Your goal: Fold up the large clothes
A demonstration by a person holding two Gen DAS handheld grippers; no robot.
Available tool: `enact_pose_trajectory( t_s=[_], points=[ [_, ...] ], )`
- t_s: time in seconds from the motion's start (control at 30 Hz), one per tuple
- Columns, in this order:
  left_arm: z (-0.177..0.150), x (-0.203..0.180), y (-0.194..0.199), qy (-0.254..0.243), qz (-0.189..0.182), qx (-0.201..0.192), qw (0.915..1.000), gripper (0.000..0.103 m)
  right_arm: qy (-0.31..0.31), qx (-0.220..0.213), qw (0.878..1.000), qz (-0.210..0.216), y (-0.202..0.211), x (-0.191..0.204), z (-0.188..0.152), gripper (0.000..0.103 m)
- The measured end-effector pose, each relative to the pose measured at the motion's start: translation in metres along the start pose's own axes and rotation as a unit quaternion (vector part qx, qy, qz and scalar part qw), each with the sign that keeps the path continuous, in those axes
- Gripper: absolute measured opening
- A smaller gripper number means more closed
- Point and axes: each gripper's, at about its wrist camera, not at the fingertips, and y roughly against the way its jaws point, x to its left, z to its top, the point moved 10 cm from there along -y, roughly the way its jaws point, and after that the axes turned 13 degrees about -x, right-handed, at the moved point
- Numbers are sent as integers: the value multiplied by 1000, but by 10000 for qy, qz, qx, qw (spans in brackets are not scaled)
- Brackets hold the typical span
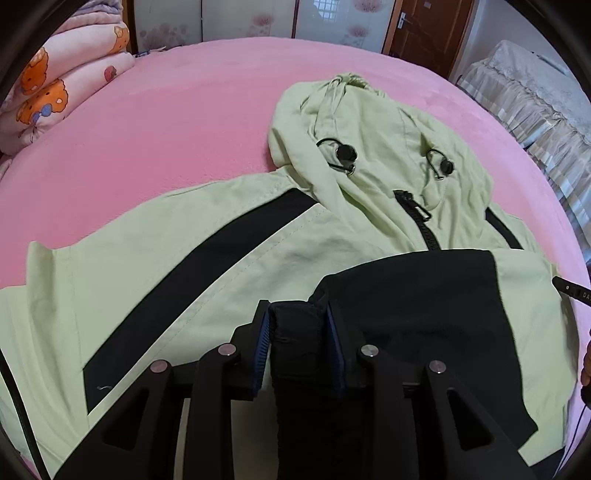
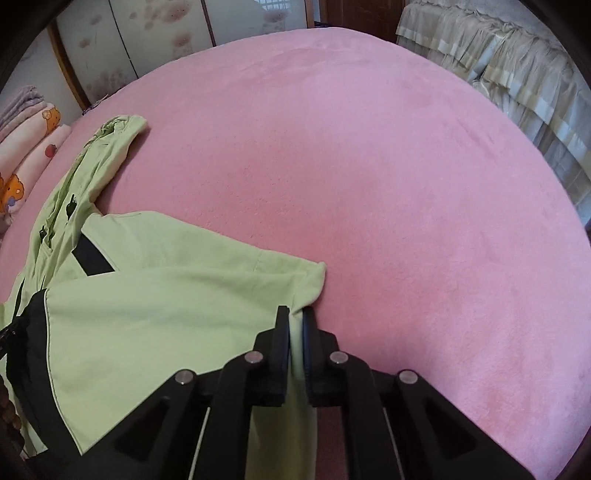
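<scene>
A light green hooded jacket (image 1: 184, 258) with black panels lies spread on the pink bed (image 1: 166, 122), hood (image 1: 362, 133) toward the far side, zipper closed. My left gripper (image 1: 297, 314) is shut on a black folded part of the jacket (image 1: 413, 306), held over the jacket's chest. In the right wrist view the jacket (image 2: 147, 314) lies at the left. My right gripper (image 2: 295, 317) is shut on a light green edge of it, at the fold's right end near the bed's front.
Folded patterned quilts (image 1: 62, 85) are stacked at the bed's far left. A cloth-covered piece of furniture (image 1: 528, 92) stands to the right. Sliding doors (image 1: 258, 18) and a brown door (image 1: 428, 29) are behind. The pink bed (image 2: 406, 184) stretches bare to the right.
</scene>
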Motion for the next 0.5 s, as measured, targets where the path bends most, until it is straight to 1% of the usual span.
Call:
enact_pose_trajectory(
  t_s=[0.03,0.07,0.13,0.17,0.2,0.23,0.27,0.3,0.37,0.4,0.47,0.5],
  points=[
    [0,1,5,10,-54,-20,10000,27,38,-46,10000,-56,6,-1,2,20],
    [1,2,10,58,-147,-45,9999,27,128,-222,9995,-170,18,-2,6,23],
    [5,4,23,262,-321,-99,9991,27,221,-585,9977,-249,41,-1,13,24],
    [7,5,32,378,-358,-113,9986,27,220,-708,9970,-222,51,1,14,24],
    [7,4,36,421,-341,-90,9985,27,192,-808,9965,-131,59,6,15,25],
    [6,3,43,438,-310,-57,9985,27,151,-877,9960,61,68,16,16,26],
    [4,0,50,414,-230,-36,9989,27,100,-946,9948,364,76,29,13,26],
    [3,-2,53,405,-134,-6,9991,27,99,-990,9934,572,84,41,10,26],
    [-1,-11,62,410,-54,-25,9991,27,329,-871,9929,746,93,70,-4,27],
    [-2,-16,69,387,10,-123,9992,27,472,-791,9926,794,97,83,-13,27],
    [-1,-23,78,231,293,-455,9983,29,704,-663,9905,980,100,120,-30,27],
    [-1,-27,79,146,327,-553,9978,29,781,-631,9891,1073,101,133,-35,27]
  ],
)
